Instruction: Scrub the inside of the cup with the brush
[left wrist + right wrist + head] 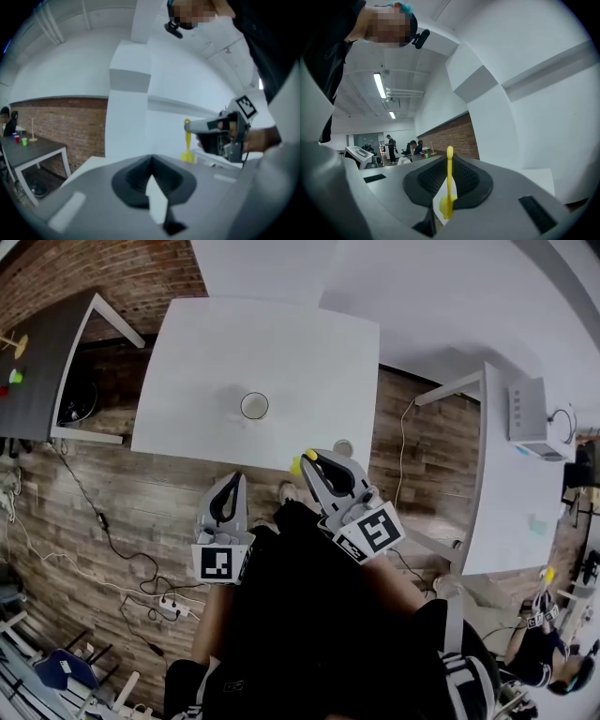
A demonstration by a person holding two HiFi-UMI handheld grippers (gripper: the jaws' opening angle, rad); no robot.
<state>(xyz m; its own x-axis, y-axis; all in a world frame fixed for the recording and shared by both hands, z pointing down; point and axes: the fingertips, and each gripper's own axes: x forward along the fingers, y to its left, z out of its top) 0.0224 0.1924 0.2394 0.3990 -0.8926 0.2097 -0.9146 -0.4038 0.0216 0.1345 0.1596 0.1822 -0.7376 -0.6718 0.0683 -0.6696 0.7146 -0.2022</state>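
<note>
A white cup [254, 406] stands upright near the front edge of the white table [206, 362], with nothing in or near it. Both grippers are held low, close to the person's body and short of the table. My right gripper [310, 458] is shut on a yellow brush [297, 465]. In the right gripper view the brush [449, 180] stands upright between the closed jaws of the right gripper [449, 190]. My left gripper [233, 479] is shut and empty. The left gripper view shows its jaws [151, 171] together, with the right gripper [225, 133] and the brush [188, 140] beyond.
A second white table [511, 484] with a white device [530, 413] stands at the right. At the far left is a grey table [42, 362]. Cables and a power strip [171, 607] lie on the wood floor. A small round object [343, 447] sits beside the table's front edge.
</note>
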